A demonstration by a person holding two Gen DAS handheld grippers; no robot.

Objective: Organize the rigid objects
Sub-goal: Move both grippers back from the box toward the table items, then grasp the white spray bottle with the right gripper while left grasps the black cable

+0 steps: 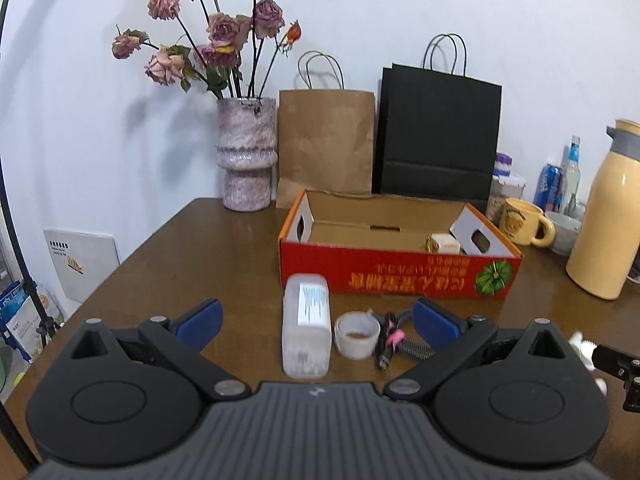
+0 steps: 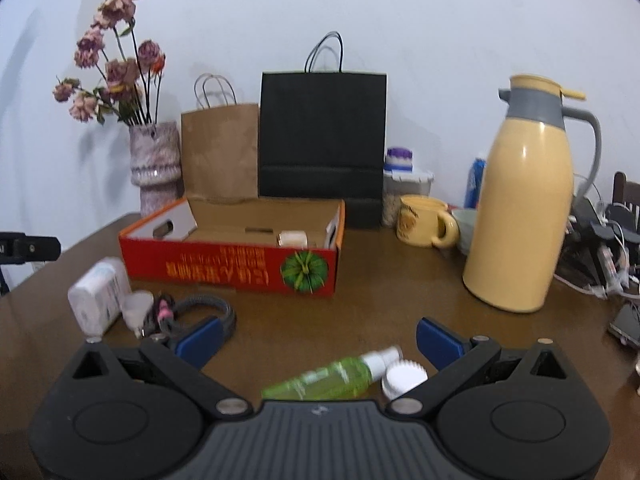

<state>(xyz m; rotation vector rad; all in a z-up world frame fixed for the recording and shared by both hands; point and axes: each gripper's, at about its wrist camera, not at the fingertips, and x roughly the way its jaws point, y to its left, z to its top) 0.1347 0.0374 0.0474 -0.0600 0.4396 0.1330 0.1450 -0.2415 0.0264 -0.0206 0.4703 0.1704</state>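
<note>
An open red cardboard box (image 1: 396, 274) (image 2: 240, 268) stands mid-table with a small cream object (image 1: 442, 243) (image 2: 292, 239) inside. In front of it lie a white plastic case (image 1: 306, 318) (image 2: 96, 300), a roll of clear tape (image 1: 356, 335) (image 2: 136, 308) and a coiled black cable (image 1: 400, 338) (image 2: 192, 312). My left gripper (image 1: 316, 322) is open, with the case and tape between its blue pads. My right gripper (image 2: 318, 338) is open above a green spray bottle (image 2: 332, 378) and a white ribbed cap (image 2: 402, 380).
At the back stand a vase of dried roses (image 1: 248, 152) (image 2: 154, 164), a brown paper bag (image 1: 326, 144) and a black paper bag (image 2: 322, 132). A yellow thermos (image 2: 524, 208), a yellow mug (image 2: 426, 222), a bowl and cans stand right. Cables and a phone (image 2: 626, 322) crowd the far right edge.
</note>
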